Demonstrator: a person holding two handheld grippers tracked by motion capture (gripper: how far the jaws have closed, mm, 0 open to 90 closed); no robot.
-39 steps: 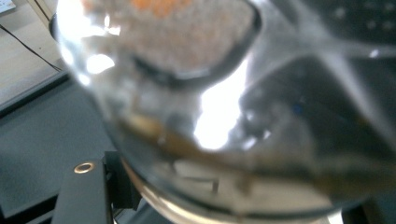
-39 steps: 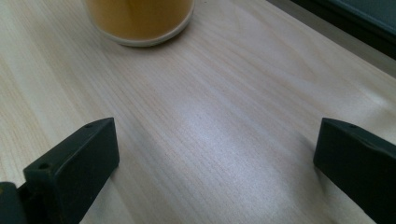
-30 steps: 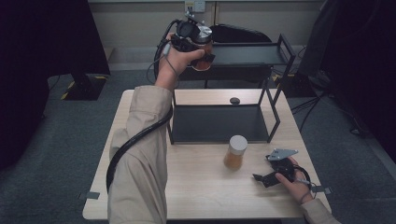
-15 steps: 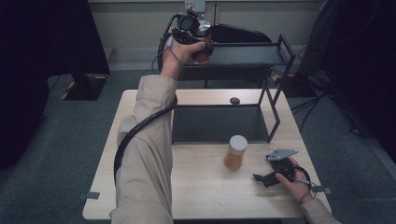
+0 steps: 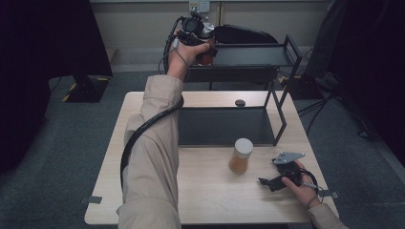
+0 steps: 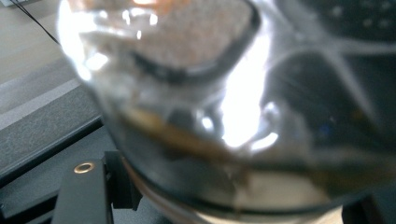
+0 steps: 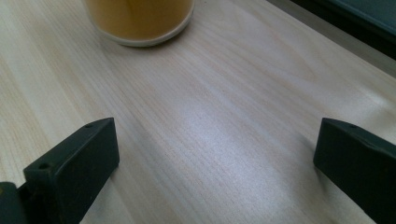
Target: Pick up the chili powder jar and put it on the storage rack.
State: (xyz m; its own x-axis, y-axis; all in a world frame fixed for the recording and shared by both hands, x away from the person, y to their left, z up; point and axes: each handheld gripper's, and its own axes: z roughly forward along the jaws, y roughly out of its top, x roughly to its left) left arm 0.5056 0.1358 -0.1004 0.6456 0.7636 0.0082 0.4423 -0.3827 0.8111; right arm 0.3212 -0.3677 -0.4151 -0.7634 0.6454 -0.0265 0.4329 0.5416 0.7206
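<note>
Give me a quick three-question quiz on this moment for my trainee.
1. True or false: the right gripper is shut on the orange jar.
2. What does the left gripper hold? A) a glass jar B) a cable C) a black cap
3. Where does the small black cap lie?

Key:
1. False: its jaws stand wide apart on the table, the orange jar ahead of them.
2. A, at the left end of the rack's top shelf.
3. On the table, behind the rack's lower tray.
</note>
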